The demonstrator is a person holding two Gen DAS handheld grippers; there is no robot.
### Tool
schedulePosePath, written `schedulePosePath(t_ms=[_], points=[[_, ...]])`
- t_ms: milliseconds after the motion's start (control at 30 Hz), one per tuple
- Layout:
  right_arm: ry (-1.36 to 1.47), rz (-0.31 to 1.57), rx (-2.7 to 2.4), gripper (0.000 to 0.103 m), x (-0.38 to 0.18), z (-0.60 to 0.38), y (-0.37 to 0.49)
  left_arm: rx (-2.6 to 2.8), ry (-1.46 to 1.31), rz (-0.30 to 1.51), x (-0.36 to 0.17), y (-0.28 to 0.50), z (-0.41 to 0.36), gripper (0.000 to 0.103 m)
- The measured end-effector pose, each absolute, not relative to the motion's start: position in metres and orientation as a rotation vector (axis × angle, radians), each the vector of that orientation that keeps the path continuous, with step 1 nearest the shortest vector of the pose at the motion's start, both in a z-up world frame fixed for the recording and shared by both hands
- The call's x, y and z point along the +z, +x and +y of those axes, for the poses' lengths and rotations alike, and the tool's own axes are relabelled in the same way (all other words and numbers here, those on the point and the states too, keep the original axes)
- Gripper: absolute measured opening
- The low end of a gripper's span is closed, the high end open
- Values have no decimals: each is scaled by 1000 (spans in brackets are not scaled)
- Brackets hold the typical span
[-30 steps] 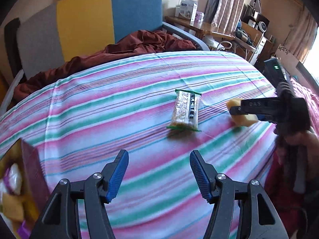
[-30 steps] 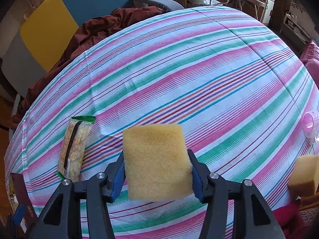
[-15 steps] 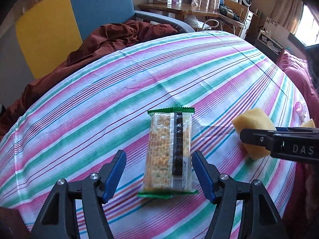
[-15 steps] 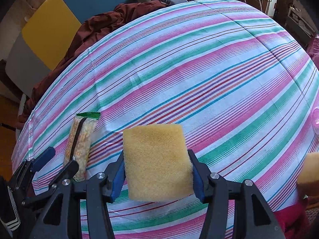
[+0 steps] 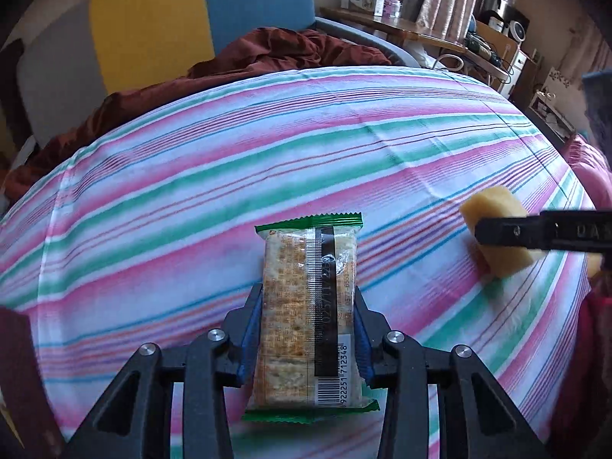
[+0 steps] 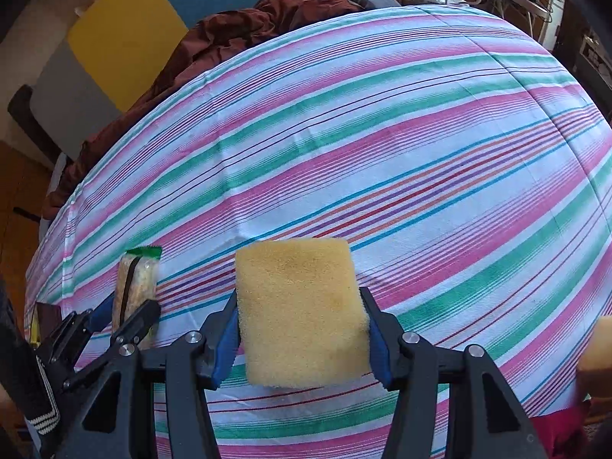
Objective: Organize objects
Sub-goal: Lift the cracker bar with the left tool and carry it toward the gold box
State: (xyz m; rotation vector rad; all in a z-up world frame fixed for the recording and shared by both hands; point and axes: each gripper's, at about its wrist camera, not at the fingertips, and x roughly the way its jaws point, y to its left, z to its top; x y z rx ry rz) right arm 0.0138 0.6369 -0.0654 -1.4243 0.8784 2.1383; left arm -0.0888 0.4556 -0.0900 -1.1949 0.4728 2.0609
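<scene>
Since a second ago I have brought my left tongs (image 5: 309,329) down and forward over the cracker packet (image 5: 310,317), which then lay well ahead of them on the striped tabletop (image 5: 267,145); now it sits between the blue pads. The tongs are closing, and the pads look to be touching the packet's 2 long sides, so I read it as just gripped, though not yet lifted off the cloth.

The relation that matters: the packet's long axis runs straight along the line the tongs point, green-crimped ends near and far, with the near end tucked back between the arms. The grip falls across its narrow width, nearer the close end than the far one. In the right wrist view the left tongs (image 6: 126,315) show at the left edge, straddling the packet (image 6: 135,287).

My right tongs (image 6: 302,329) have barely shifted and stay clenched on the yellow sponge (image 6: 302,313), held clear above the cloth to the packet's right (image 5: 497,237).

My guess is the next move is a straight lift; an off-centre hold may let the far end droop.
</scene>
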Motion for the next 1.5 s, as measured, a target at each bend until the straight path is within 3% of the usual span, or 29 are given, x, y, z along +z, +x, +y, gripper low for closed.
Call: schedulePosePath(t_ms=[400, 767, 1000, 1500], points=[[-1497, 920, 2277, 56, -64, 626, 10, 2197, -1162, 375, -90, -21, 348, 42], [-1631, 882, 2323, 56, -78, 603, -7, 2231, -977, 368, -100, -6, 336, 42], [-1667, 770, 2311, 56, -80, 594, -14, 2238, -948, 359, -102, -9, 336, 42], [-1673, 754, 2309, 56, -83, 595, -18, 2226, -932, 348, -104, -11, 334, 43]])
